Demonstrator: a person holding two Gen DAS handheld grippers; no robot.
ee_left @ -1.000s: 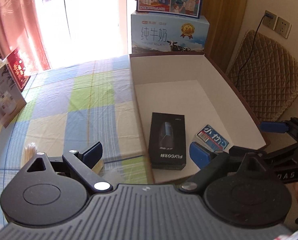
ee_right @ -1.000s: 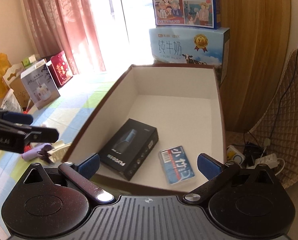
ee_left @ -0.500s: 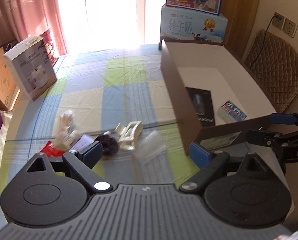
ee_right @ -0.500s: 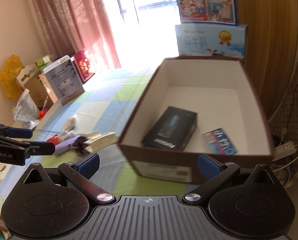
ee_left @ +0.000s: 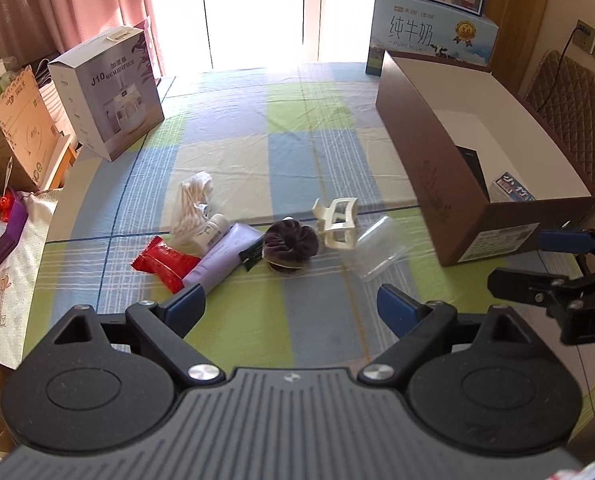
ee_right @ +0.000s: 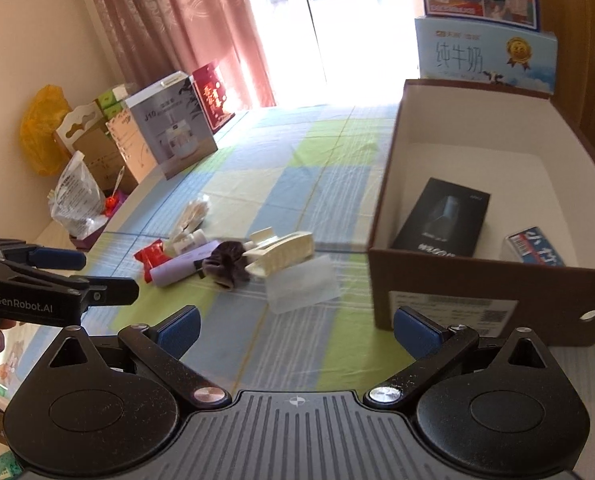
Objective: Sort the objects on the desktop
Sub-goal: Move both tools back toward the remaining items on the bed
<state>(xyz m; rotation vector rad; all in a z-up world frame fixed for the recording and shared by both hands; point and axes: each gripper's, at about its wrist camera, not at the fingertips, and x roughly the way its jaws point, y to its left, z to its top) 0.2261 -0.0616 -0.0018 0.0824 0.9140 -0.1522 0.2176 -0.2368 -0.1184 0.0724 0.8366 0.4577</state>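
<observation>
Both grippers empty, jaws spread wide: left gripper point(ee_left: 291, 306) and right gripper point(ee_right: 295, 330) hang over the counter's near edge, probably lining up a pick. Unsorted pile mid-counter: red packet point(ee_left: 165, 258), lilac tube point(ee_left: 223, 258), dark scrunchie point(ee_left: 291, 244), cream hair claw point(ee_left: 337, 220), clear lid point(ee_left: 379, 248). Brown box point(ee_right: 493, 284) by the right edge holds a black carton point(ee_right: 441, 218), likely sorted. Readable: "J10 HUMIDIFIER", "PURE MILK", "GenRobot.AI".

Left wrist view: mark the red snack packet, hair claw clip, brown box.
red snack packet point(ee_left: 165, 259): left wrist view, wrapper middle.
hair claw clip point(ee_left: 336, 220): left wrist view, cream body.
brown box point(ee_left: 421, 148): left wrist view, outer side wall.
</observation>
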